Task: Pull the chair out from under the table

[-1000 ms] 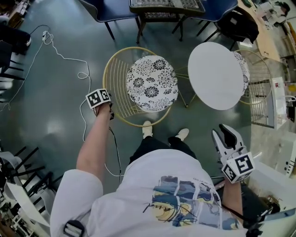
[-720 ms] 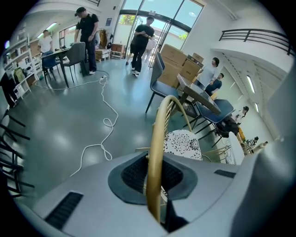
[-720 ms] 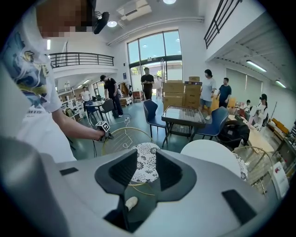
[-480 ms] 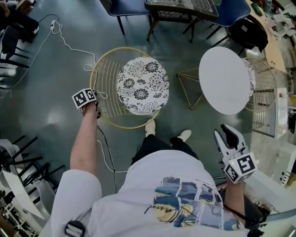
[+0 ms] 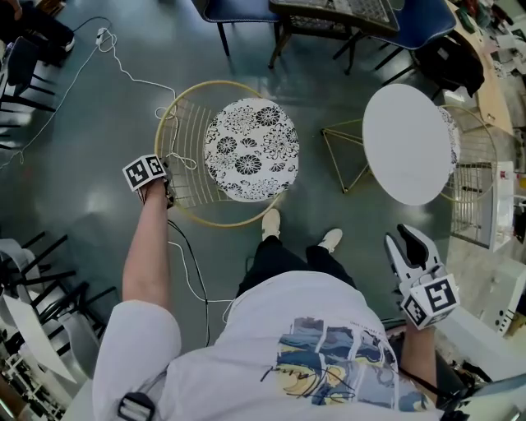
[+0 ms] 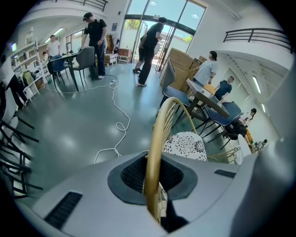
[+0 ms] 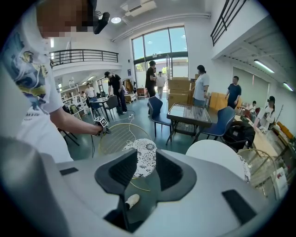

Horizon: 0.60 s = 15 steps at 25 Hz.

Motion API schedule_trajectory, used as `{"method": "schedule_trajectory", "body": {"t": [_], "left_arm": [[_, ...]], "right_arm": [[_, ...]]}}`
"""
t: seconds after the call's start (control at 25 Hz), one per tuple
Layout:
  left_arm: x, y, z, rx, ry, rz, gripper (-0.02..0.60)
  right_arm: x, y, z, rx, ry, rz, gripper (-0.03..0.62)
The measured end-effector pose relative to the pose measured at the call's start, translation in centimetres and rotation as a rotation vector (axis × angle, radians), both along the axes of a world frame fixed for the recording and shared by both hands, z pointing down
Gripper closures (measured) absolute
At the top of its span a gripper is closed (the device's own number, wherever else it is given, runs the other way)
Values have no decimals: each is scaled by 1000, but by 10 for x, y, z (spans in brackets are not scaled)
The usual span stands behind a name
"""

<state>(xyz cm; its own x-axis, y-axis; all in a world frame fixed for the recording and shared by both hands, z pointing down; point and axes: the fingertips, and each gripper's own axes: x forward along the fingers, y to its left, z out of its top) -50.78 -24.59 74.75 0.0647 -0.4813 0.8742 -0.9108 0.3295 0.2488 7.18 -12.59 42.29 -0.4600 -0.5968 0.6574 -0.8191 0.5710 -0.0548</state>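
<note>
One gold wire chair (image 5: 251, 148) with floral cushion stands clear of the round white table (image 5: 408, 144). Left gripper (image 5: 167, 196) clamps its back rim (image 6: 156, 139); right gripper (image 5: 408, 241) hangs open, empty. Frame likely light, stiff, slick.

Gold wire chair (image 5: 187, 156) w/ blk-&-wht floral cushion (image 5: 251, 150). Plain wht, gold-legged table (image 5: 408, 144), dull grey-green floor (image 5: 82, 148), navy seat (image 5: 238, 10) at top. Wht shirt (image 5: 312, 345) w/ blue-&-yellow print; blk/wht square markers on left gripper (image 5: 167, 196).

Open workspace hall (mezzanine (image 7: 82, 56), cardboard boxes (image 7: 178, 89))
</note>
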Motion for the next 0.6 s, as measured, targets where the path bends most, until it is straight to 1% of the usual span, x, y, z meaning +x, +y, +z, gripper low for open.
{"method": "schedule_trajectory", "body": {"t": [0.08,0.16,0.24,0.36,0.48,0.6], "left_arm": [[0,-1,-6,9,-41,11,536],[-2,-1,-14,20,-84,17,484],[-4,2,-22,16,-128,30,451],[-7,12,-40,24,-211,50,429],[-6,29,-66,59,-298,63,422],[5,52,-104,137,-388,67,422]], "right_arm": [[0,2,1,3,1,2,470],[-2,5,1,6,-4,-6,470],[-2,8,1,8,-10,-18,470],[1,12,-1,19,-23,-37,470],[6,19,-4,39,-43,-53,470],[16,32,-6,63,-68,-68,470]]}}
